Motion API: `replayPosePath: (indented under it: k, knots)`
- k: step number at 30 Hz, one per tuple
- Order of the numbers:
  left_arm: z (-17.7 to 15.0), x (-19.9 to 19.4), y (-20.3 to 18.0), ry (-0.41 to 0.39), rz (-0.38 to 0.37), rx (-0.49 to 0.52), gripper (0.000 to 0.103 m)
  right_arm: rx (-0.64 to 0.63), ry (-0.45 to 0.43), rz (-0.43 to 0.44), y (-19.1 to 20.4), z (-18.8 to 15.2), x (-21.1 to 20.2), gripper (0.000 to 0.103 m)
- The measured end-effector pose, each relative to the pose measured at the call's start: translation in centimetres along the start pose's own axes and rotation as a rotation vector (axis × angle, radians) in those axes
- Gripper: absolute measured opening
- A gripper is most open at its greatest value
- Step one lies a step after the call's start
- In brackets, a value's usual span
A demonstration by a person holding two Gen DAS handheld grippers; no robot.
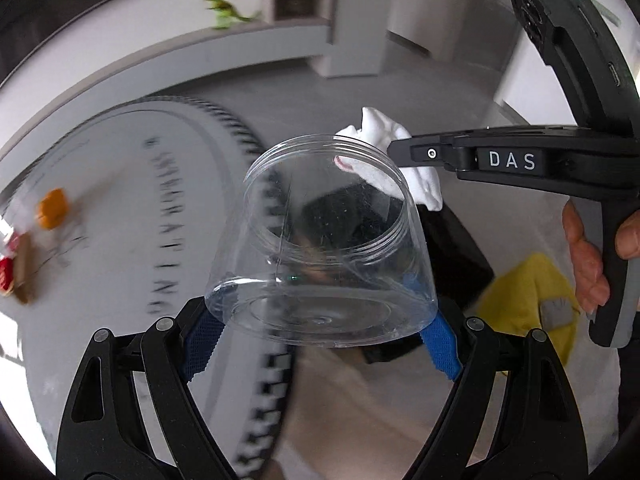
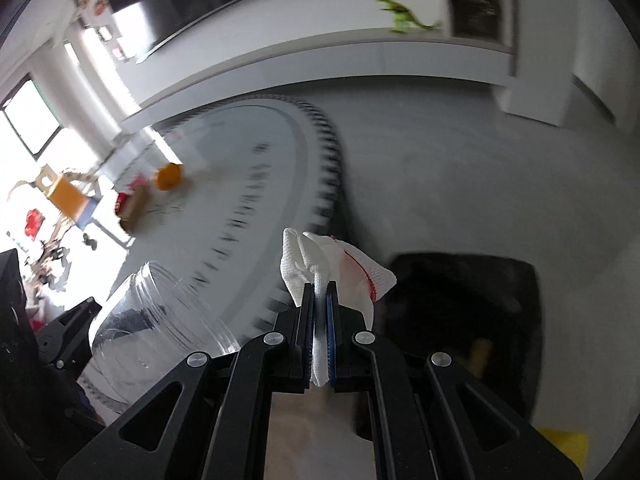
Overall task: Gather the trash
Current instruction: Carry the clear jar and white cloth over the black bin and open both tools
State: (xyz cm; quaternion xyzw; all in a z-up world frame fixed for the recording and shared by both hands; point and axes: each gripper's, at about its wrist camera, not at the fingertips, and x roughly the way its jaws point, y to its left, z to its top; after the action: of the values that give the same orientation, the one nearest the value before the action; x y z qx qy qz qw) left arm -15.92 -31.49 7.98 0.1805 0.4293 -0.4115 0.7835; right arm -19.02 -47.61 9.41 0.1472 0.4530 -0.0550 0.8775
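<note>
Apparently crumpled white cloth (image 2: 320, 276), red-stitched; clear jar (image 1: 320, 248) empty.

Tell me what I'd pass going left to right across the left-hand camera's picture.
Red box → orange object → clear plastic jar held by the left tool → right tool pinching a white cloth → yellow cloth.

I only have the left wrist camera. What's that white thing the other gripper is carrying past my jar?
Observer: A white cloth with red stitching along one edge, pinched in the right gripper.
Operator: Where's it pointed?
Observer: Ahead and right of it on the floor sits a black bin.
Operator: Anything left on the rug?
Observer: An orange cup and a small red and brown box lie on the round rug. Your jar shows empty from this side.
</note>
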Motion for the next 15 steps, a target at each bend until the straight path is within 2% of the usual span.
replayPosePath:
  k: [5, 9, 10, 11, 12, 13, 15]
  knots:
    - [0.2, 3.8, -4.7, 0.067, -0.042, 0.087, 0.082, 0.067, 0.013, -0.112, -5.4, -2.3, -0.2, 0.006]
    - [0.3, 6.8, -7.7, 0.114, -0.067, 0.147, 0.082, 0.132, 0.056, -0.146, -8.9, -3.5, 0.6, 0.008]
    - [0.3, 7.5, -8.3, 0.117, -0.065, 0.158, 0.083, 0.144, 0.061, -0.150, -9.4, -3.6, 0.7, 0.012]
    - [0.5, 8.1, -8.4, 0.125, -0.064, 0.173, 0.094, 0.169, 0.059, -0.171, -10.3, -3.8, 0.8, 0.032]
    - [0.5, 8.6, -9.0, 0.135, -0.045, 0.189, 0.098, 0.187, 0.051, -0.191, -10.7, -3.9, 0.7, 0.058]
    - [0.6, 9.0, -9.2, 0.137, -0.025, 0.198, 0.098, 0.211, 0.026, -0.222, -11.5, -4.1, 0.4, 0.063]
    - [0.8, 9.4, -9.2, 0.147, -0.010, 0.207, 0.098, 0.235, 0.019, -0.229, -12.5, -4.5, 0.3, 0.063]
